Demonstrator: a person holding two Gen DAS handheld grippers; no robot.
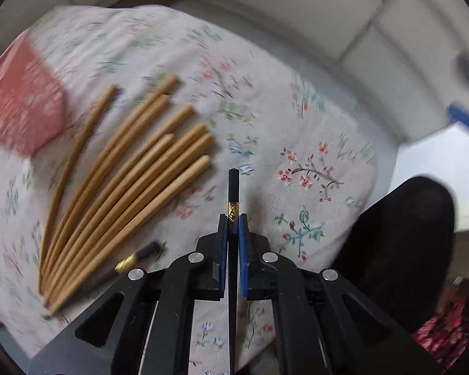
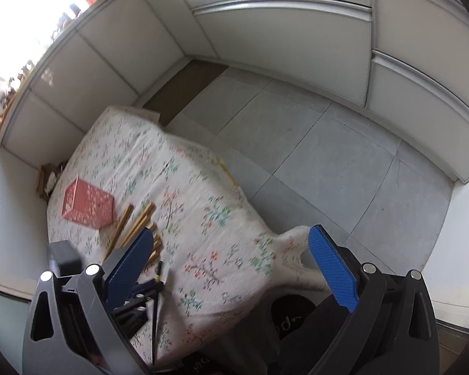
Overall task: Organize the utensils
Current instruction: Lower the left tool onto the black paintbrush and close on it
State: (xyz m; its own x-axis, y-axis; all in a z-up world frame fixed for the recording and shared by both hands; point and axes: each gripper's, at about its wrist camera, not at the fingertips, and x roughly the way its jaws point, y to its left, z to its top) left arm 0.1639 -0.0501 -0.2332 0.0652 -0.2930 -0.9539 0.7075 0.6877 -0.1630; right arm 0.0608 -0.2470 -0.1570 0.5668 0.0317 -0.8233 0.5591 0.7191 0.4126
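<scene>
My left gripper point(image 1: 233, 218) points steeply down and is shut on a black chopstick point(image 1: 233, 184) with a gold band, whose square end sticks out past the blue pads. Several wooden chopsticks point(image 1: 134, 187) lie fanned on the floral cloth to its left. A second black chopstick with a gold band point(image 1: 134, 259) lies below them. The pink perforated basket point(image 1: 18, 106) sits at the far left, blurred. In the right wrist view my right gripper point(image 2: 231, 232) hangs open above the cloth with nothing between its fingers. There the basket point(image 2: 87, 207) and the wooden chopsticks point(image 2: 137, 225) lie to its left.
The floral cloth point(image 2: 203, 187) covers a low table whose edge drops to grey floor tiles point(image 2: 328, 162) on the right. White cabinet fronts point(image 2: 281, 31) line the far side. A black rounded object point(image 1: 400, 250) sits beside the table's near corner.
</scene>
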